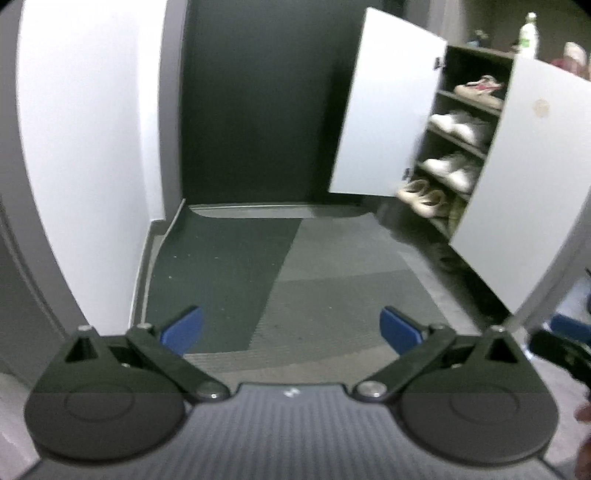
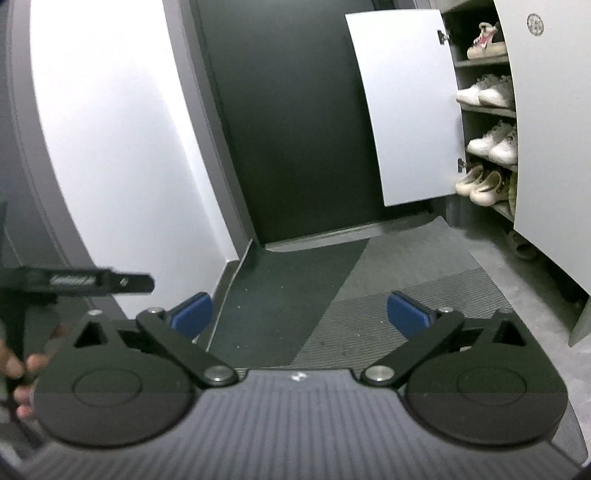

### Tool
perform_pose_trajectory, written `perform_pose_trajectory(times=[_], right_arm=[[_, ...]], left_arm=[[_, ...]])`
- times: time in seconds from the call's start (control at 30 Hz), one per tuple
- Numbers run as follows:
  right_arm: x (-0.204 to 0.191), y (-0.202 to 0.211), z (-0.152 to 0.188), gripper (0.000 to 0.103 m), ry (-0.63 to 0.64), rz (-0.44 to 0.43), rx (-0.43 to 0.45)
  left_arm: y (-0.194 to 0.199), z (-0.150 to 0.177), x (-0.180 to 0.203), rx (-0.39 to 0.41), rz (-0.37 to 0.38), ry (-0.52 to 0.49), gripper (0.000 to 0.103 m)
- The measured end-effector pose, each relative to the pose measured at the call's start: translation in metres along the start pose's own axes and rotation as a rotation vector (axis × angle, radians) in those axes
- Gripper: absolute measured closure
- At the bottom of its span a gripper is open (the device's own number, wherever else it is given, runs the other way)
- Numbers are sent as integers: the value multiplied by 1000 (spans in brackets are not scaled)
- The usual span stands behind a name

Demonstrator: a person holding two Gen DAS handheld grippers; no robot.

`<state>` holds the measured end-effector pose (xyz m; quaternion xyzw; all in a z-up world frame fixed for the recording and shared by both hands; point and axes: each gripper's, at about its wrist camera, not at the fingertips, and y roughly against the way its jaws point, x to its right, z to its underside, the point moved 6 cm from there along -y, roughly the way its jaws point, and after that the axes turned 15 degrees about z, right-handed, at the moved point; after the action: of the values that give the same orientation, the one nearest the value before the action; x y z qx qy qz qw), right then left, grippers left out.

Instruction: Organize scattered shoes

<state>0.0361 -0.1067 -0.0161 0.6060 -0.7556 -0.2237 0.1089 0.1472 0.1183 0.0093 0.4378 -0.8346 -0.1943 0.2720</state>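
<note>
A dark door (image 2: 295, 122) fills the far end of the entryway, with a white wall (image 2: 122, 140) to its left and a grey patterned mat (image 2: 369, 295) covering the floor in front of it. On the right stands a shoe cabinet (image 2: 484, 110) with both white doors swung open: the far door (image 2: 406, 110) stands out toward the dark door, and the near door (image 2: 554, 129) hides the cabinet's right part.

The shoes sit in pairs on the cabinet's shelves, one pair per shelf as far as the opening shows. On the upper shelf is a beige shoe with pink trim (image 2: 485, 40). Below it lies a white pair (image 2: 484, 92), then another white pair (image 2: 495, 142), and on the lowest visible shelf a cream pair (image 2: 480, 184). Each pair lies side by side with its long axis running across the shelf depth, toes pointing out of the cabinet toward the mat. A dark slipper (image 2: 521, 243) lies on the floor under the near door's lower edge.

On the cabinet top, in the left wrist view, stands a pale bottle (image 1: 528, 33).

The left gripper (image 1: 291, 328) hangs over the mat with its blue pads (image 1: 184, 328) spread wide and nothing between them. The right gripper (image 2: 299, 315) has its blue pads (image 2: 406, 314) spread wide too, with only mat showing between them.
</note>
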Motion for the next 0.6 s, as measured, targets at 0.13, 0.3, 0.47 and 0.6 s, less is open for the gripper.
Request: perform_pose_trajectory(times=[0.13, 0.3, 0.47, 0.6], right_arm=[[-3, 15, 4, 0, 48, 19, 49], [1, 19, 10, 0, 3, -4, 23], [0, 20, 7, 0, 10, -39, 31], [-2, 18, 11, 0, 5, -38, 7]], left_arm=[[29, 20, 4, 73, -36, 9, 0], [62, 19, 10, 242, -71, -8, 0], [68, 21, 12, 355, -160, 9, 0], [51, 21, 12, 264, -173, 20, 0]])
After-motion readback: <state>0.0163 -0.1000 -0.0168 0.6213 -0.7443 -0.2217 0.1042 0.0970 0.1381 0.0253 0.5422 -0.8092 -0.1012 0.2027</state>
